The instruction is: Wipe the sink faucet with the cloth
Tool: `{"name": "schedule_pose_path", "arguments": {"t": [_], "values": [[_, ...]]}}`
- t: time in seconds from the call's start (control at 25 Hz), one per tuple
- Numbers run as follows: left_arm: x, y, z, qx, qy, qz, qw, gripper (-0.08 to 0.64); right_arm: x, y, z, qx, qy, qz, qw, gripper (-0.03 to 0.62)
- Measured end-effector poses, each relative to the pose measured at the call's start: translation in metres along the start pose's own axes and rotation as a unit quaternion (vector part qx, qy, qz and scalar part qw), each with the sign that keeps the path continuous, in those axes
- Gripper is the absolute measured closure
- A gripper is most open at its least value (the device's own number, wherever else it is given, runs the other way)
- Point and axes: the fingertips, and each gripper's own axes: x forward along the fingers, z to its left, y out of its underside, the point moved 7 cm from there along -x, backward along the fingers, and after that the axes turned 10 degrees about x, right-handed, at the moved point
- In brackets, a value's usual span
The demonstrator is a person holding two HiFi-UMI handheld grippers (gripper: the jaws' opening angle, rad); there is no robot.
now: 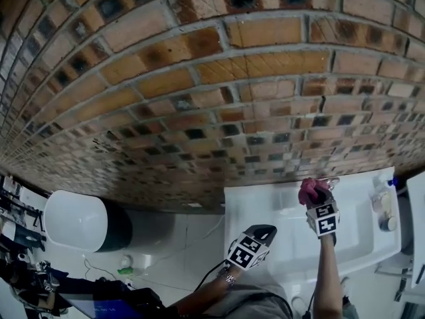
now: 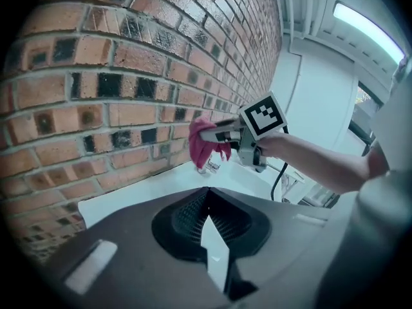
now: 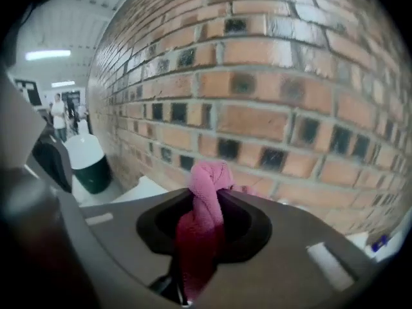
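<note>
A pink cloth (image 1: 308, 190) is bunched between the jaws of my right gripper (image 1: 315, 195), which is shut on it. The cloth is pressed on the chrome faucet (image 1: 330, 180) at the back of the white sink (image 1: 358, 239), close to the brick wall. In the left gripper view, the cloth (image 2: 205, 141) hangs over the faucet (image 2: 210, 166), with the right gripper (image 2: 216, 132) behind it. In the right gripper view, the cloth (image 3: 207, 188) fills the jaw gap and hides the faucet. My left gripper (image 1: 261, 231) hovers over the sink's left part (image 2: 145, 190), shut and holding nothing.
Small bottles (image 1: 383, 203) stand at the sink's right end. A white and dark-green bin (image 1: 83, 221) sits on the floor to the left, with a green item (image 1: 126, 266) and a cable nearby. A person (image 3: 59, 113) stands far down the room.
</note>
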Motion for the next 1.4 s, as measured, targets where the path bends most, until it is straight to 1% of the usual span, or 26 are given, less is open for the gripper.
{"name": "schedule_pose_path", "arguments": {"t": [0.04,0.08,0.12,0.2,0.24,0.32,0.36,0.4,0.44,0.52,0.64,0.68,0.72,0.8,0.88,0.96,1.12,1.28,1.4], "values": [[-0.004,0.004,-0.001,-0.008,-0.003,-0.002,1.0,0.543,0.003,0.014,0.016,0.029,-0.038,0.026,0.999,0.509],[-0.01,0.008,-0.002,-0.018,-0.007,-0.006,0.9998,0.543,0.004,0.028,0.036,0.055,-0.074,0.037,0.995,0.509],[-0.017,0.014,-0.002,-0.029,-0.01,-0.011,0.9995,0.543,0.0,0.038,0.059,0.079,-0.108,0.03,0.99,0.509],[-0.034,0.028,-0.006,-0.061,-0.015,-0.025,0.9977,0.543,-0.02,0.052,0.104,0.144,-0.161,-0.011,0.976,0.509],[-0.043,0.036,-0.01,-0.08,-0.016,-0.034,0.9961,0.543,-0.034,0.059,0.123,0.183,-0.175,-0.034,0.967,0.509],[-0.063,0.053,-0.018,-0.108,-0.017,-0.051,0.9927,0.543,-0.063,0.074,0.157,0.249,-0.177,-0.074,0.949,0.509],[-0.075,0.061,-0.022,-0.11,-0.02,-0.056,0.9921,0.543,-0.077,0.081,0.174,0.268,-0.17,-0.089,0.944,0.509],[-0.089,0.07,-0.026,-0.104,-0.025,-0.06,0.9924,0.543,-0.09,0.087,0.194,0.279,-0.162,-0.1,0.941,0.509],[-0.104,0.078,-0.031,-0.095,-0.032,-0.063,0.9929,0.545,-0.101,0.093,0.214,0.282,-0.151,-0.107,0.941,0.509],[-0.137,0.098,-0.038,-0.085,-0.054,-0.069,0.9926,0.547,-0.121,0.104,0.255,0.279,-0.123,-0.113,0.946,0.508],[-0.182,0.136,-0.048,-0.101,-0.103,-0.066,0.9873,0.558,-0.145,0.127,0.312,0.266,-0.072,-0.094,0.957,0.508],[-0.193,0.149,-0.053,-0.107,-0.113,-0.061,0.9859,0.558,-0.154,0.134,0.328,0.261,-0.058,-0.088,0.96,0.508],[-0.202,0.159,-0.059,-0.109,-0.116,-0.054,0.9858,0.558,-0.163,0.14,0.343,0.257,-0.048,-0.085,0.962,0.508],[-0.215,0.169,-0.073,-0.101,-0.107,-0.046,0.9881,0.558,-0.18,0.146,0.364,0.245,-0.034,-0.086,0.965,0.508],[-0.223,0.169,-0.085,-0.089,-0.1,-0.054,0.9896,0.558,-0.196,0.144,0.375,0.224,-0.021,-0.089,0.97,0.508],[-0.228,0.164,-0.094,-0.08,-0.096,-0.066,0.9901,0.558,-0.209,0.141,0.378,0.211,-0.009,-0.099,0.972,0.508],[-0.225,0.15,-0.108,-0.058,-0.095,-0.075,0.991,0.558,-0.228,0.14,0.376,0.211,0.001,-0.114,0.971,0.508],[-0.22,0.14,-0.123,-0.056,-0.088,-0.082,0.9912,0.558,-0.245,0.142,0.37,0.21,0.003,-0.125,0.97,0.508],[-0.21,0.134,-0.133,-0.048,-0.069,-0.082,0.993,0.558,-0.254,0.144,0.36,0.217,0.009,-0.132,0.967,0.508]]}}
